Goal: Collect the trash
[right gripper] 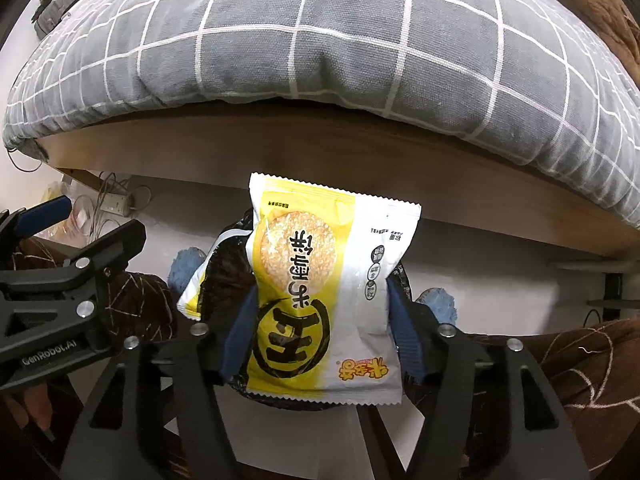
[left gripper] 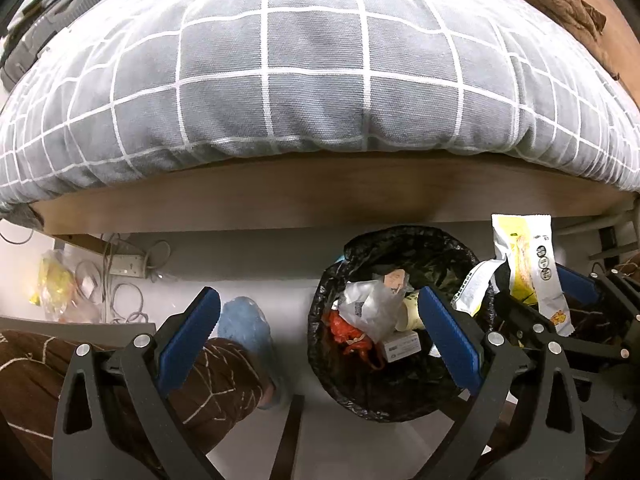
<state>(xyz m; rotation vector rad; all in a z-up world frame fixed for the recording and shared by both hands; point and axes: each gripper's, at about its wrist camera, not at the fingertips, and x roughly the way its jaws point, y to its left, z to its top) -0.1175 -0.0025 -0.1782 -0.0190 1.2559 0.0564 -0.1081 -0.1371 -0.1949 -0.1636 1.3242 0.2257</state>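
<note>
Snack packet upright, print upside down, between right hand-held gripper half-open blue pads, grip unclear.

Floor (pale) under lined bin

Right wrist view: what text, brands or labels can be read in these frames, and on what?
"GenRobot.AI": on the left gripper body, lower left of the right wrist view.
"米多奇": orange brand mark, upside down, on the yellow snack packet.
"米饼": large black characters on the packet, upside down; the circled character beside them is unclear.
Small print on the packet's white side: too small.
Small box in the bin: print blurred.
</note>
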